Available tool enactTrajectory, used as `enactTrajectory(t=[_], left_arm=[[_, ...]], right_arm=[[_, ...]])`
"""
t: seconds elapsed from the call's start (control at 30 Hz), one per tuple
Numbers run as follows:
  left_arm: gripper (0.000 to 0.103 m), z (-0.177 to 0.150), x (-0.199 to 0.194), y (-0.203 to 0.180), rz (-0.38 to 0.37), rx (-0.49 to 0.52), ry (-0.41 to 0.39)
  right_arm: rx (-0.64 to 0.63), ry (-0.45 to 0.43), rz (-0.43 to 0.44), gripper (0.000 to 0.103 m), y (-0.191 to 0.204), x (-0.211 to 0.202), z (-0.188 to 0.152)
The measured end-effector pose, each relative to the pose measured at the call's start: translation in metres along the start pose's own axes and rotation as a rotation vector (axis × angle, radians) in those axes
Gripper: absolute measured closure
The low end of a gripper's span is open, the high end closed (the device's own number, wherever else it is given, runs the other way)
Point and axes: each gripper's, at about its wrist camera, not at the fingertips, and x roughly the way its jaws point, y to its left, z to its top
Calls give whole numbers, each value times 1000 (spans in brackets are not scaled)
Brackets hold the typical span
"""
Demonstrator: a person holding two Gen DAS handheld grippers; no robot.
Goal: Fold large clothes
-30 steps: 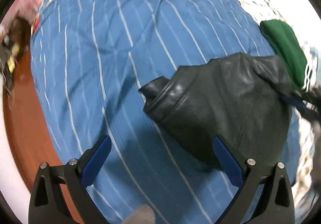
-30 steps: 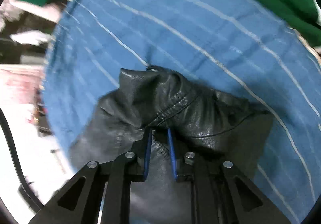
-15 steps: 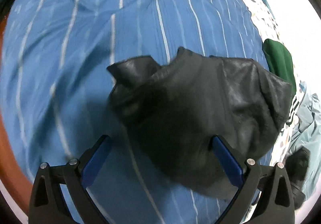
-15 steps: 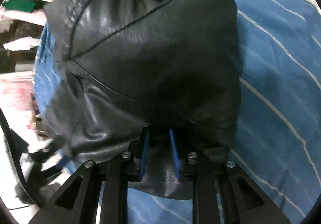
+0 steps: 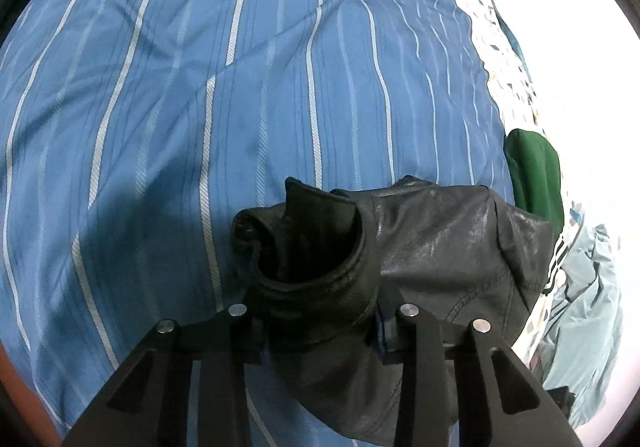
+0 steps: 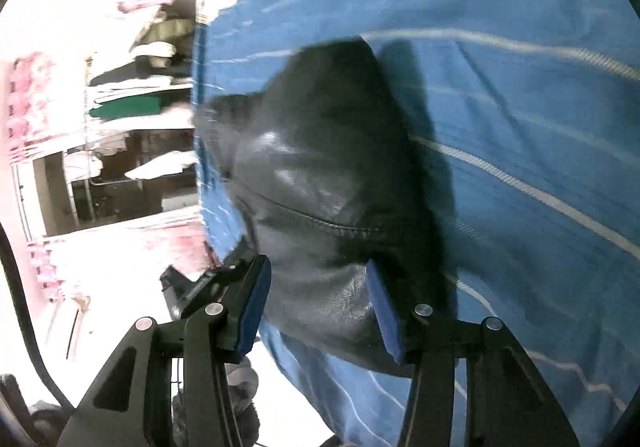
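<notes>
On striped blue bedding, creased and soft: black leather jacket, glossy, seamed, bunched, one rolled cuff gaping like a cup. Farther right, folded green garment at the bed edge. Since half a second ago: left gripper, then spread wide, now clamped on the jacket's cuff end; right gripper, then pinched shut on leather, now parted, blue pads flanking the jacket without squeezing. Both tools low, pointed along the bed, with the right view motion-blurred.
</notes>
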Motion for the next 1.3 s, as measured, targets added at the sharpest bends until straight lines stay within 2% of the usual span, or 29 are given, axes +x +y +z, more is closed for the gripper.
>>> enactTrajectory(t=[0.1, 0.17, 0.23, 0.27, 0.33, 0.4, 0.5, 0.57, 0.63, 0.7, 0.83, 0.97, 1.1, 1.2, 1.3], left_arm=[[72, 1, 1, -1, -5, 9, 5], [72, 3, 3, -2, -10, 10, 12], [72, 3, 2, 0, -18, 12, 21], [72, 4, 1, 1, -23, 16, 26], [72, 5, 1, 3, -33, 23, 30], [72, 7, 0, 6, -44, 27, 32], [72, 14, -5, 7, -57, 40, 13], [72, 22, -9, 6, -66, 51, -2], [74, 32, -16, 3, -89, 64, -17], [74, 42, -24, -2, -104, 86, -22], [76, 66, -42, -19, -145, 141, -14], [76, 95, -54, -44, -187, 189, 13], [77, 127, -59, -87, -234, 259, 51], [77, 151, -56, -133, -279, 326, 74], [77, 174, -54, -193, -345, 409, 63]], right_arm=[[-18, -53, 1, 38, 0, -15, -3], [-14, -27, -26, 37, -15, -14, 4], [0, 47, -15, 37, -36, 9, 17], [0, 76, 6, 37, -42, 22, 22], [-13, 137, 113, 33, -48, 50, 34], [-47, 164, 157, 29, -41, 69, 43], [-58, 176, 192, 29, -34, 80, 50], [-55, 160, 198, 31, -29, 76, 48], [-32, 122, 233, 47, -24, 73, 43], [-10, 80, 274, 53, -20, 66, 36], [2, 17, 312, 58, 3, 53, 22], [12, -35, 311, 60, 36, 39, 17], [-2, -91, 294, 61, 68, 19, 28], [-13, -160, 287, 61, 92, -8, 46], [-28, -233, 299, 62, 113, -30, 68]])
